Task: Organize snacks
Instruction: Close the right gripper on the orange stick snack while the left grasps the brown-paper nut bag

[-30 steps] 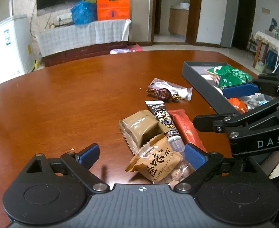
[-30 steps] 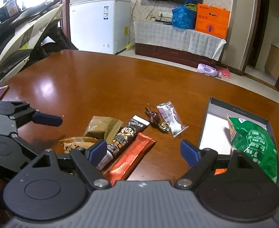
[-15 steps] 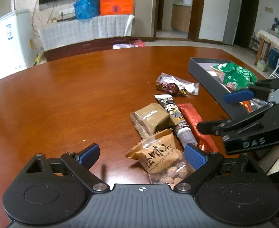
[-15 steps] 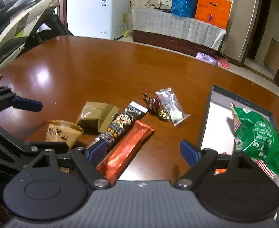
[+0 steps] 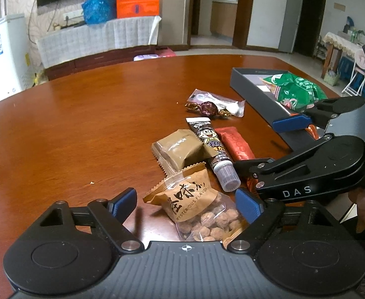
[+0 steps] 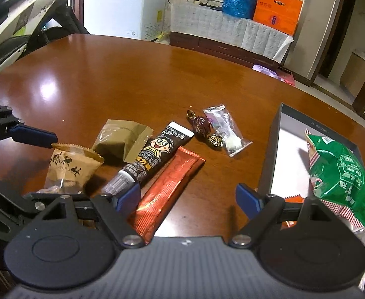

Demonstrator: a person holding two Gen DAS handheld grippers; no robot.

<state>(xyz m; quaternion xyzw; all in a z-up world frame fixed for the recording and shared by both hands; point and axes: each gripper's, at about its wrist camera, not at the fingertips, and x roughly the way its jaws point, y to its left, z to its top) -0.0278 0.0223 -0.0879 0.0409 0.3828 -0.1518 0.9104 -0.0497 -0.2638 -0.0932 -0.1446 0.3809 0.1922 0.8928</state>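
Left wrist: peanut packet [image 5: 195,206] between closing left tool [image 5: 186,200] jaws.

So the glossy reddish-brown wooden table [image 6: 107,79] has a tan nut packet with black lettering [image 5: 185,194], a plain olive-brown foil pouch [image 5: 182,149], a black tube with a yellow cartoon face [image 6: 155,154], a shiny copper-red stick sachet [image 6: 167,186], and a bright green crinkly bag [image 6: 339,172] in a dark grey box with a pale floor [image 6: 289,154]
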